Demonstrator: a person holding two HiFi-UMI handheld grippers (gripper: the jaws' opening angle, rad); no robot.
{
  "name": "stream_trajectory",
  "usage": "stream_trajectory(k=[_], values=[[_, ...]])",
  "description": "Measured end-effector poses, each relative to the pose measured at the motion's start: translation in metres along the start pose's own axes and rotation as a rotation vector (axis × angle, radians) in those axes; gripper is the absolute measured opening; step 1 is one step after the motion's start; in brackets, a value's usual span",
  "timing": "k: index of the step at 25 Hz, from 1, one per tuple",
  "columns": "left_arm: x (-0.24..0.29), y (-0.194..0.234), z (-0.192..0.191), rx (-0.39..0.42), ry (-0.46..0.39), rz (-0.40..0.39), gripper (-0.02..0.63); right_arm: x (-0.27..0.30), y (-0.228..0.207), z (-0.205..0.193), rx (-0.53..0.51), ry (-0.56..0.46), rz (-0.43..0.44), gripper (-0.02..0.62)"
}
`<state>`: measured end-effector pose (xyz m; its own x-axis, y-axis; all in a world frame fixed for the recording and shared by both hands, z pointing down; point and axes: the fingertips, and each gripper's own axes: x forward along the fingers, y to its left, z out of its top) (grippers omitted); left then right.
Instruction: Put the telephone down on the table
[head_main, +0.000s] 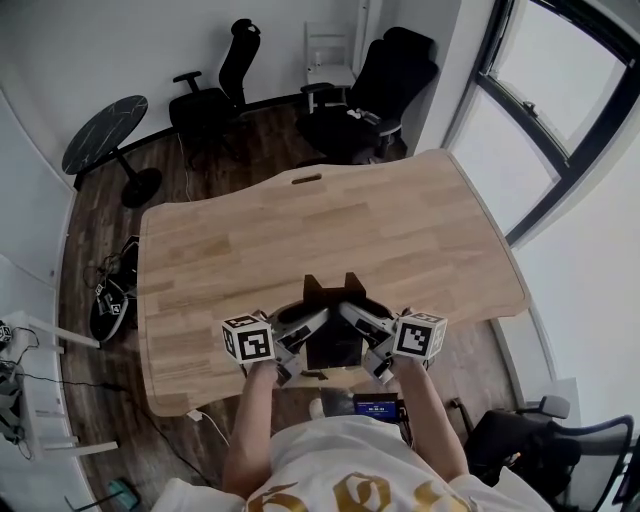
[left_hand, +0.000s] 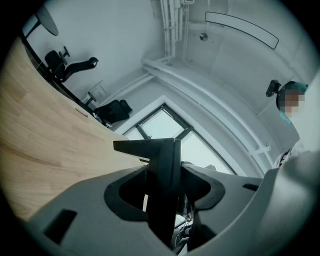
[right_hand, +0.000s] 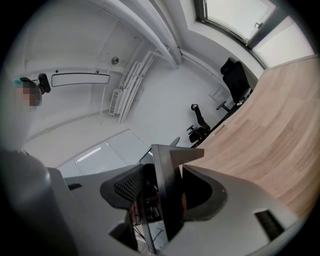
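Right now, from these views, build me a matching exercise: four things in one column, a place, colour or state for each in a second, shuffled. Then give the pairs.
1. telephone
2. wooden table
3. round side table
4. office chairs

A. black, on the floor beyond the table's far edge
B. clamped between the left gripper and the right gripper
C. light wood top
D. dark top on one pedestal, far left

Pairs: 1-B, 2-C, 3-D, 4-A

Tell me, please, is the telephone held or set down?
Held: the left gripper and right gripper each clamp the telephone; contact with the table cannot tell.
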<state>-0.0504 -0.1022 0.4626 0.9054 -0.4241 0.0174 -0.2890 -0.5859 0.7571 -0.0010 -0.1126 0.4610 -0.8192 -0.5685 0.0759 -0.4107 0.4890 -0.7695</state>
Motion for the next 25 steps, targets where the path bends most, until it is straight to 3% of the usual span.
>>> stream_trajectory(k=[25], values=[[0.027,0.095,0.002,-0.138,-0.009,0.043,0.195,0.048,-0.089,0.001,0.102,0.103,-0.031,0.232]])
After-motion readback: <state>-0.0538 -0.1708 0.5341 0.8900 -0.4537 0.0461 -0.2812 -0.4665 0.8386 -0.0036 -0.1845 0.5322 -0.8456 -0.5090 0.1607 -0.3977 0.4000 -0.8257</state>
